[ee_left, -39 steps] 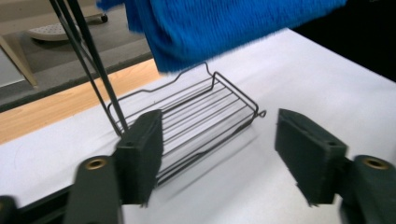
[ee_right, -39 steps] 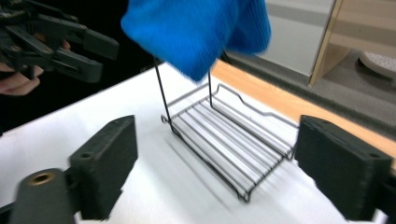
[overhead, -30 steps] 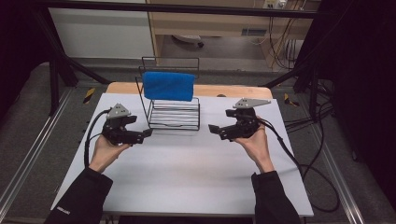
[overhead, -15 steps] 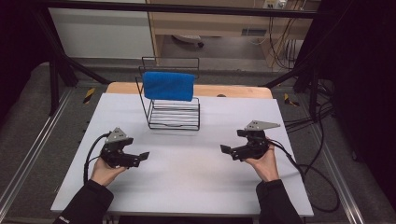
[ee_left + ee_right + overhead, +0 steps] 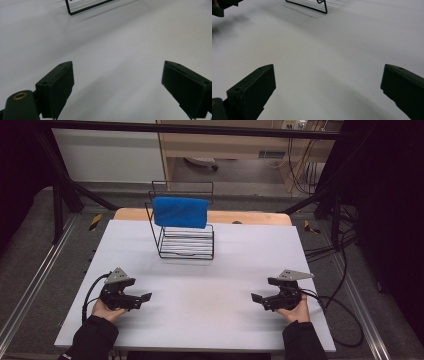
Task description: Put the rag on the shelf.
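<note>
A blue cloth (image 5: pixel 180 212) hangs over the top bar of a black wire rack (image 5: pixel 186 245) at the back middle of the white table (image 5: pixel 215 275). My left gripper (image 5: pixel 145 297) rests low near the front left, pointing right. In the left gripper view its jaws (image 5: pixel 120 87) stand wide apart over bare table; they have just been opening, with nothing between them. My right gripper (image 5: pixel 256 298) sits low at the front right, pointing left, open and empty (image 5: pixel 329 90). A corner of the rack's base (image 5: pixel 82 7) lies far ahead of the left jaws.
The rack's base wire (image 5: pixel 312 7) also appears far ahead in the right gripper view, with the other gripper (image 5: pixel 218 6) at the top left. Cables (image 5: pixel 340 320) trail off the table's right side. A wooden edge (image 5: pixel 250 217) runs behind the table.
Both hands have come down and back toward the front edge of the table, moving apart from the rack. Cloth and rack have stayed put.
</note>
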Tool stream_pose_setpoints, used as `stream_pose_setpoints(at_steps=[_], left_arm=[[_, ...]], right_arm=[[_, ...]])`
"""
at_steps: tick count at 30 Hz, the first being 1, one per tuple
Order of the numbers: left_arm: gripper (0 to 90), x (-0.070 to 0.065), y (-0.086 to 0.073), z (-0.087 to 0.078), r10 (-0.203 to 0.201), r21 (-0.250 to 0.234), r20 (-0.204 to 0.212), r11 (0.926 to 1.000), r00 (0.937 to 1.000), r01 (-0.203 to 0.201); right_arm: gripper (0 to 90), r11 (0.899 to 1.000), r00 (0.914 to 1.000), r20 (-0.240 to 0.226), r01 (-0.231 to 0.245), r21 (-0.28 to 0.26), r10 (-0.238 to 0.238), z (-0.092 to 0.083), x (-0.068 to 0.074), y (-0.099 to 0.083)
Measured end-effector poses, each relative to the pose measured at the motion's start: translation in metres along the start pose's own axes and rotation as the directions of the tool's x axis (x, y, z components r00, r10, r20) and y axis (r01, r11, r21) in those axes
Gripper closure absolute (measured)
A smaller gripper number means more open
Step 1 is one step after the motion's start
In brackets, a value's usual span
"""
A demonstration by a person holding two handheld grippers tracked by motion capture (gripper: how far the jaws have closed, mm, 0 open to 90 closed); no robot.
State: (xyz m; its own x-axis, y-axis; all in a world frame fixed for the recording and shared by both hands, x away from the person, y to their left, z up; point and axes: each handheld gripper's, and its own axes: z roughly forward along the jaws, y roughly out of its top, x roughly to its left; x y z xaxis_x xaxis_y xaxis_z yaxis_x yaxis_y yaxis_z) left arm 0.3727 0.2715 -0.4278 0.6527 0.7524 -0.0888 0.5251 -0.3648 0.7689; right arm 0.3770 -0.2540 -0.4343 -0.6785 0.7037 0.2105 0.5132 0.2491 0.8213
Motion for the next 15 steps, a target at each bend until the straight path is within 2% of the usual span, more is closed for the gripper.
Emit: stream_pose_setpoints(at_steps=[4, 6, 7, 15], left_arm=[[11.1, 0.000, -0.005, 0.001, -0.005, 0.004, 0.005, 1.0000, 1.0000, 0.005], [11.1, -0.001, -0.007, 0.001, 0.006, 0.010, 0.003, 0.9999, 1.0000, -0.006], [11.1, -0.001, -0.008, 0.001, 0.010, 0.009, 0.003, 0.9999, 1.0000, -0.010], [11.1, -0.001, -0.010, 0.003, 0.007, 0.009, 0.010, 0.9999, 0.9999, -0.007]], right_arm=[[0.6, 1.000, 0.9997, 0.001, -0.023, 0.015, 0.023, -0.005, -0.004, -0.014], [0.6, 1.000, 0.9997, 0.003, -0.023, 0.019, 0.023, -0.006, -0.004, -0.019], [0.6, 1.000, 0.9999, 0.007, -0.009, 0.019, 0.009, -0.006, -0.005, -0.020], [0.6, 1.000, 0.9999, 0.009, -0.009, 0.018, 0.009, -0.006, -0.004, -0.021]])
